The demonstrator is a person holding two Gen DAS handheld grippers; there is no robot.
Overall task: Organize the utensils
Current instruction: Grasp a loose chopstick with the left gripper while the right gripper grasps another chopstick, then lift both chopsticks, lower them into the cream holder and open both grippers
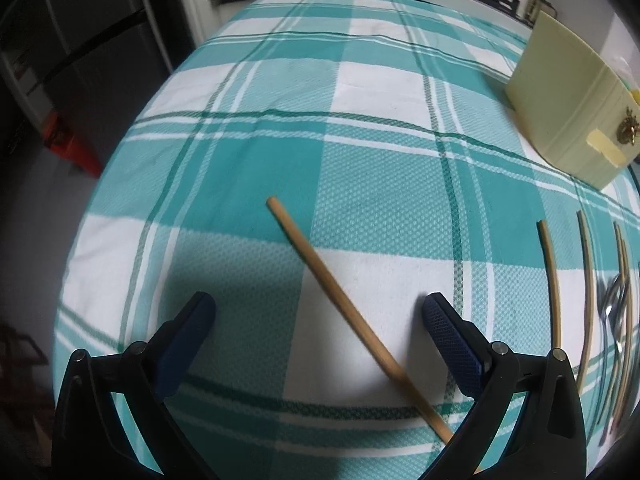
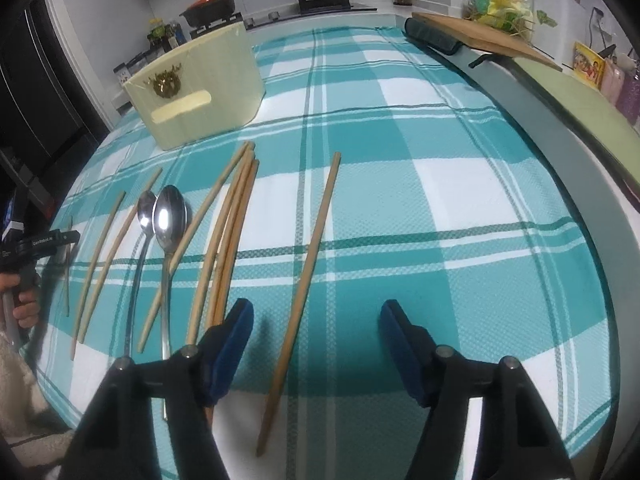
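Clearly, a pick-up step is in hand, judged from how both tools are set over loose chopsticks on the checked cloth (image 2: 400, 200). Nearest the cream box (image 2: 200, 92), in the right wrist view, a bundle of chopsticks (image 2: 228, 232) and two spoons (image 2: 168, 216) are laid together, with two more sticks beyond them, away from the box's right side. Further from the box, a single chopstick (image 2: 304, 288) is seen between the fingers of the right gripper (image 2: 316, 340), whose jaws are held apart and touch nothing. In the left wrist view, well away from the box, another lone chopstick (image 1: 340, 304) is crossed diagonally between the wide-apart jaws of the left gripper (image 1: 320, 316), also unclamped.

Next, it is judged that each gripper must be lowered and closed squarely across its stick, which is thin and likely to roll.

The near ends of both sticks are cut off behind the fingers, and whether the box is open cannot be told.
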